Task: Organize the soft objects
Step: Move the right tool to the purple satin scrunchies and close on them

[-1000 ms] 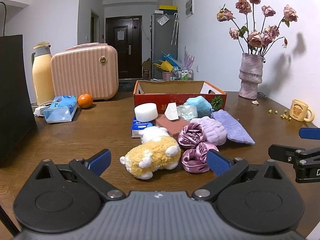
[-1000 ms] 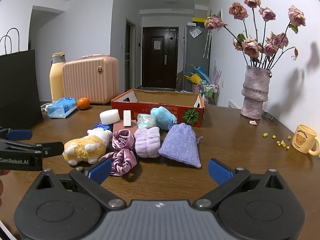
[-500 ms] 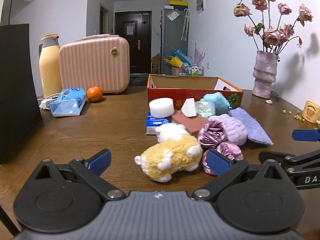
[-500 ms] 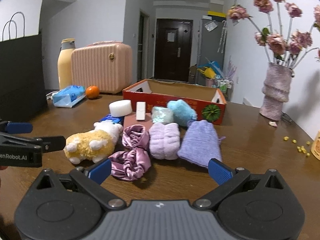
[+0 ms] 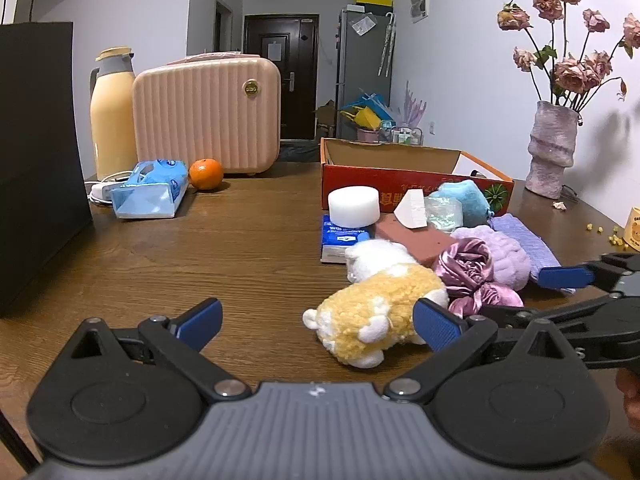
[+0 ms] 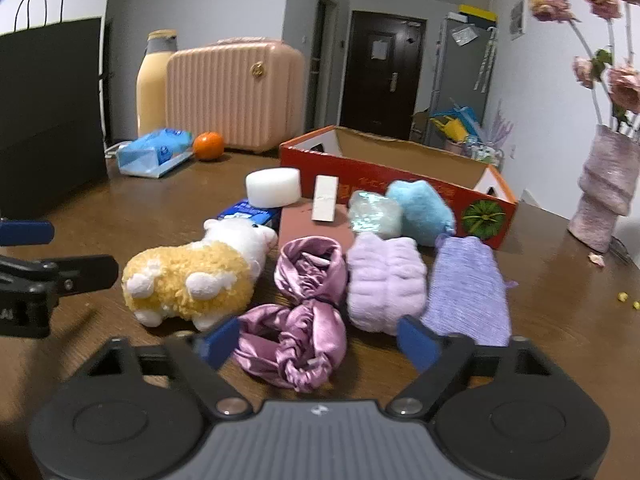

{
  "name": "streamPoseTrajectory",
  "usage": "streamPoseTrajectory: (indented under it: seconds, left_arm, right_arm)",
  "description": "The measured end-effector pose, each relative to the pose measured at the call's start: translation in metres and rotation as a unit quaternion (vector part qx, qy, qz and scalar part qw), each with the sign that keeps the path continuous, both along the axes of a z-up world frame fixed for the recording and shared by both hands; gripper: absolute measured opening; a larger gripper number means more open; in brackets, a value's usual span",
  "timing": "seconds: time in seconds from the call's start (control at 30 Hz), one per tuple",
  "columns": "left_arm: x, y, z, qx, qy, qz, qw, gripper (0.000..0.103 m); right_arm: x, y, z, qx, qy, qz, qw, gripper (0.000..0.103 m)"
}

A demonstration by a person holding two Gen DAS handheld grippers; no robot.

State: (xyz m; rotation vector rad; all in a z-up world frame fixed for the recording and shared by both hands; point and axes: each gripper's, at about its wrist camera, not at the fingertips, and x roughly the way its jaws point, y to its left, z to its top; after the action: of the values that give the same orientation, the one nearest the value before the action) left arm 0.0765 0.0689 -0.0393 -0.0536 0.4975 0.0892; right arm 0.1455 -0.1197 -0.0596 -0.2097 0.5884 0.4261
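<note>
- Spreading under everything, the wooden table (image 5: 240,248) carries a pile of soft things in front of a red cardboard box (image 6: 404,168).
- Behind, at the left, stand a pink case (image 5: 206,114) and a yellow flask (image 5: 112,114).
- The left gripper (image 5: 316,320) hovers low with its jaws spread wide, empty; its right finger lies just beside the yellow plush sheep (image 5: 380,316).
- The right gripper (image 6: 316,340) also gapes, holding nothing, right over the pink satin scrunchie (image 6: 296,344).
- Beside that lie a lilac fluffy roll (image 6: 384,280) and a purple knit pouch (image 6: 468,284).
- A white round sponge (image 6: 273,186) sits atop a blue packet.
</note>
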Motion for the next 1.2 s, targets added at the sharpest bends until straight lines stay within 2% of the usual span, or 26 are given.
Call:
streamPoseTrajectory:
  seconds: [0.13,0.3,0.43,0.6,0.83,1.2]
  left_arm:
    - [0.005,0.005,-0.003,-0.010,0.006,0.003,0.9999,0.103]
    - [0.009,0.007,-0.006,-0.016,0.011,0.004,0.9998,0.103]
    - [0.012,0.007,-0.008,-0.020,0.017,0.005,0.9996,0.103]
    - [0.014,0.007,-0.010,-0.022,0.021,0.006,0.9995,0.103]
    - [0.016,0.006,-0.011,-0.025,0.023,0.011,0.9994,0.103]
    - [0.017,0.006,-0.008,-0.033,0.018,0.033,0.9988,0.103]
  right_arm:
    - [0.014,0.012,-0.005,-0.013,0.006,0.015,1.000,0.055]
    - [0.030,0.021,-0.012,-0.026,0.019,0.028,0.999,0.044]
    - [0.037,0.024,-0.019,-0.029,0.020,0.035,0.999,0.045]
    - [0.044,0.017,-0.024,0.000,0.039,0.039,0.998,0.043]
    - [0.047,0.009,-0.025,0.034,0.051,0.044,0.997,0.030]
    - [0.033,0.001,-0.010,0.071,0.015,0.058,0.996,0.027]
